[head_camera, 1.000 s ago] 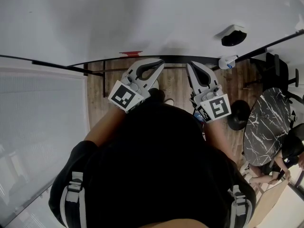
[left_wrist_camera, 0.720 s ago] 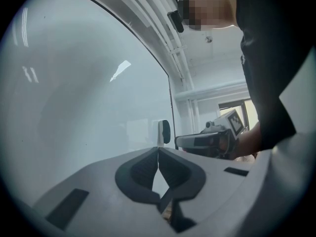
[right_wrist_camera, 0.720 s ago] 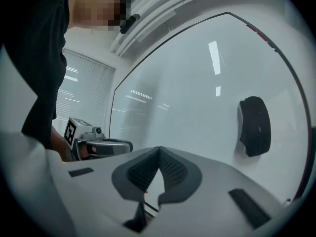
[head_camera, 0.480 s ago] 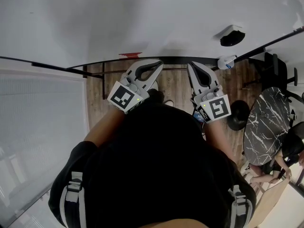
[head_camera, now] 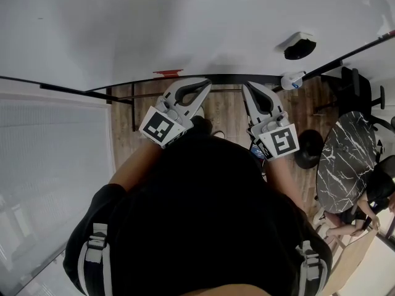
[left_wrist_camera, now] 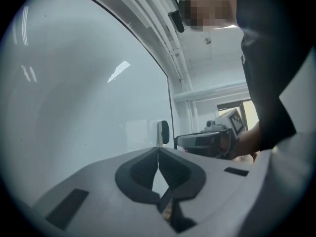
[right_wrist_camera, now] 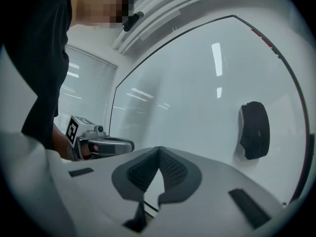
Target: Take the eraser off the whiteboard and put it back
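While both grippers are held level in front of the whiteboard (head_camera: 154, 23), neither carries anything. The left gripper (left_wrist_camera: 158, 149) has its jaws pressed together with nothing between them. The right gripper (right_wrist_camera: 158, 148) likewise has its jaws together and empty. In the head view the two point toward the board's lower edge, side by side and apart from each other. The eraser (right_wrist_camera: 254, 130), dark with a pale back, sits on the board face, to the right of the right gripper and well clear of its tips. A small white and blue item (head_camera: 294, 80) lies at the board's lower frame just below the eraser; it is possibly a marker, the view being too small to confirm. A marble-patterned table (head_camera: 345, 159) stands at the right on the wooden floor (head_camera: 228, 113).
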`<move>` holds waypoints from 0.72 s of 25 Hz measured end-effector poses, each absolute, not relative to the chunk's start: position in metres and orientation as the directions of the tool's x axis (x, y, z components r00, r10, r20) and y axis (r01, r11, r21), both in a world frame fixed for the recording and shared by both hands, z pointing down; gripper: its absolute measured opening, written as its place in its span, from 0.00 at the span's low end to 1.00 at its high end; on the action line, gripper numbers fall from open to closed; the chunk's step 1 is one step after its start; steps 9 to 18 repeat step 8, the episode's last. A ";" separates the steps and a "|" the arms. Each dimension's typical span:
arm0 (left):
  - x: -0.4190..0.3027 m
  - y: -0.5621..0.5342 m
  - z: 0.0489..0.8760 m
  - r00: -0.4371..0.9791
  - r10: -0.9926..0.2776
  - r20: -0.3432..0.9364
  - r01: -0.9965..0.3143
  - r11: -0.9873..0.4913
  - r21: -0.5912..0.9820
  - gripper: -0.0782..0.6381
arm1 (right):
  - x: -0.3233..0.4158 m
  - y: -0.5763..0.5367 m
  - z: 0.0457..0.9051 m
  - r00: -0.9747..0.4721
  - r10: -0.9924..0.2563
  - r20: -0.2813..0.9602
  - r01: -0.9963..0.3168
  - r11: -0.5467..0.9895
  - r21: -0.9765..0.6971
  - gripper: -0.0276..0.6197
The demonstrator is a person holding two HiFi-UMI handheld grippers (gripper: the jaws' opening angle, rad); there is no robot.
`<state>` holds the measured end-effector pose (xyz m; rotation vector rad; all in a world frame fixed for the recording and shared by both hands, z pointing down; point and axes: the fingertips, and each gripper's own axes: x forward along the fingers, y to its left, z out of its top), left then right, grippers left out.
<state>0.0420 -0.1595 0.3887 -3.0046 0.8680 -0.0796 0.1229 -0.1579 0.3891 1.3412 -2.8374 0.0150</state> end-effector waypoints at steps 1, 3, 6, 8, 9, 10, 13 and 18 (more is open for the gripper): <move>0.042 -0.159 0.389 0.845 -0.532 0.045 -0.532 -0.846 -0.026 0.12 | 0.123 -0.158 0.389 -0.634 -0.773 0.006 -0.773 0.634 -0.006 0.04; 0.040 -0.160 0.388 0.846 -0.531 0.046 -0.531 -0.847 -0.023 0.12 | 0.122 -0.158 0.387 -0.632 -0.775 0.000 -0.775 0.632 -0.009 0.04; 0.039 -0.158 0.386 0.847 -0.530 0.043 -0.529 -0.848 -0.024 0.12 | 0.121 -0.157 0.384 -0.629 -0.777 -0.004 -0.777 0.629 -0.015 0.04; 0.037 -0.157 0.387 0.848 -0.528 0.044 -0.527 -0.849 -0.026 0.12 | 0.121 -0.155 0.383 -0.627 -0.779 -0.004 -0.779 0.627 -0.017 0.04; 0.037 -0.157 0.387 0.848 -0.528 0.044 -0.527 -0.849 -0.026 0.12 | 0.121 -0.155 0.383 -0.627 -0.779 -0.004 -0.779 0.627 -0.017 0.04; 0.037 -0.157 0.387 0.848 -0.528 0.044 -0.527 -0.849 -0.026 0.12 | 0.121 -0.155 0.383 -0.627 -0.779 -0.004 -0.779 0.627 -0.017 0.04; 0.037 -0.157 0.387 0.848 -0.528 0.044 -0.527 -0.849 -0.026 0.12 | 0.121 -0.155 0.383 -0.627 -0.779 -0.004 -0.779 0.627 -0.017 0.04; 0.037 -0.157 0.387 0.848 -0.528 0.044 -0.527 -0.849 -0.026 0.12 | 0.121 -0.155 0.383 -0.627 -0.779 -0.004 -0.779 0.627 -0.017 0.04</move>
